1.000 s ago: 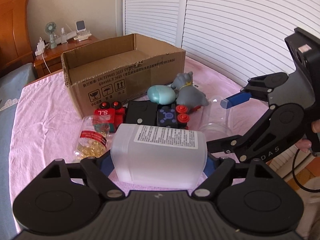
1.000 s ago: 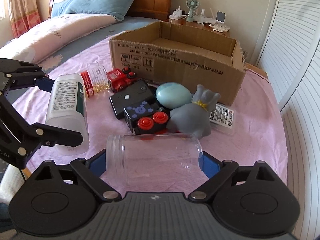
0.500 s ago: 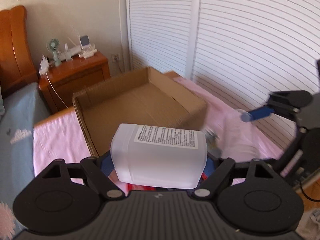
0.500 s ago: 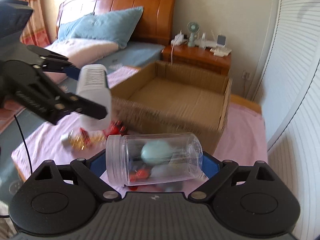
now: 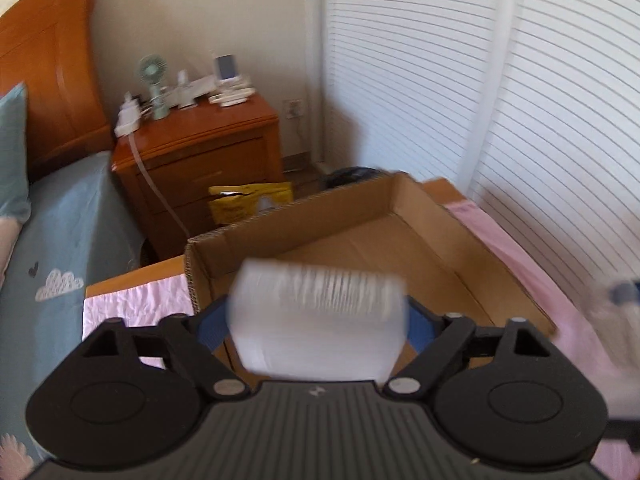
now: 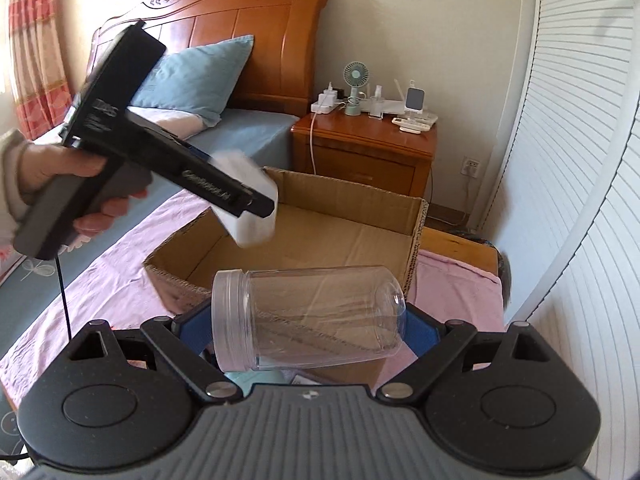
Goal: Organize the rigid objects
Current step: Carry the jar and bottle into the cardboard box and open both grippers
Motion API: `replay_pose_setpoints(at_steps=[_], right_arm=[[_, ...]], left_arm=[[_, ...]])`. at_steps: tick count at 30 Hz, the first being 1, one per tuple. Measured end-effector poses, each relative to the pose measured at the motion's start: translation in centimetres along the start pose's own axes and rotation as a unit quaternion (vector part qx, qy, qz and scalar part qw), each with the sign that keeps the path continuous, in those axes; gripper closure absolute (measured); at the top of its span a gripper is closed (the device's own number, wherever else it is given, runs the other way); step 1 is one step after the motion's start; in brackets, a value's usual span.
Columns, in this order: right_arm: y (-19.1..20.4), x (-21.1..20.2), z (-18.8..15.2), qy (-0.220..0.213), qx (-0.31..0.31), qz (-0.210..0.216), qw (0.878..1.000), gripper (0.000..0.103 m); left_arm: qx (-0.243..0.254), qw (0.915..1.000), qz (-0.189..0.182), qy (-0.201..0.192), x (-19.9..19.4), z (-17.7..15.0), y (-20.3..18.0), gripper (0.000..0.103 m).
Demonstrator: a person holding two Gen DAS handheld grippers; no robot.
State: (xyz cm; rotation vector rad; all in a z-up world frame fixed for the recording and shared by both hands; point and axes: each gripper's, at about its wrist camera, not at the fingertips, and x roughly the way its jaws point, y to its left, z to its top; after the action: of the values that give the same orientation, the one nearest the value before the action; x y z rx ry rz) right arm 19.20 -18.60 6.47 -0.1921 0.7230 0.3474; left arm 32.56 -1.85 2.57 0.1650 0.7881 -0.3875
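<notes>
Left tongs point(image 5: 318, 322) opening, with one frosted white bottle point(image 5: 318, 320) between the blue pads point(image 5: 212, 326), blurred, and a gap showing at the right pad; cannot tell about the left one. Seen from the right wrist view above the near-left corner of the cardboard box point(image 6: 416, 220), in a hand point(image 6: 60, 176) that grips the black handle. Right tongs point(image 6: 310, 320) spread wide yet pinching one clear plastic jar point(image 6: 308, 316) lying sideways, ribbed neck to the left, domed bottom to the right, smooth and see-through, hanging before the near wall of the box.

One box only, brown corrugated cardboard, rectangular, open on top, bare floor inside, standing on a pink cloth point(image 6: 116, 264) spread over the surface.

Beyond the box: one wooden nightstand point(image 6: 364, 152), glossy red-brown, with one small green fan point(image 6: 355, 84), a white power strip and some small white devices. To the left one bed with carved wooden headboard point(image 6: 248, 36), blue sheet and one blue pillow point(image 6: 192, 76). White slatted doors point(image 5: 500, 80) along the right side, beige wall behind.
</notes>
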Motion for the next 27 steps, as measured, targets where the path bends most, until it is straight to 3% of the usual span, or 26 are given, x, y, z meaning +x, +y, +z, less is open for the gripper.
replay_pose_setpoints(at_steps=[4,12,23,25,27], right_arm=[[-0.3,0.7,0.1,0.004,0.004,-0.001,1.000,0.007],[-0.2,2.4,0.8,0.014,-0.002,0.001,1.000,0.007],[0.1,5.3,3.2,0.025,0.004,-0.007,1.000,0.007],[0.2,5.7,3.6,0.027,0.009,-0.017,0.999,0.000],[0.5,5.6,3.6,0.028,0.016,-0.018,0.999,0.000]], left_arm=[[-0.014,0.9997,0.021,-0.001,0.5,-0.4,0.6,0.010],[0.019,0.9996,0.019,-0.008,-3.8,-2.8,-1.1,0.007],[0.007,0.9997,0.016,-0.020,-10.2,-7.9,-1.4,0.004],[0.001,0.9996,0.020,-0.021,-10.9,-8.7,-1.4,0.004],[-0.008,0.9995,0.025,-0.018,-11.3,-9.3,-1.4,0.004]])
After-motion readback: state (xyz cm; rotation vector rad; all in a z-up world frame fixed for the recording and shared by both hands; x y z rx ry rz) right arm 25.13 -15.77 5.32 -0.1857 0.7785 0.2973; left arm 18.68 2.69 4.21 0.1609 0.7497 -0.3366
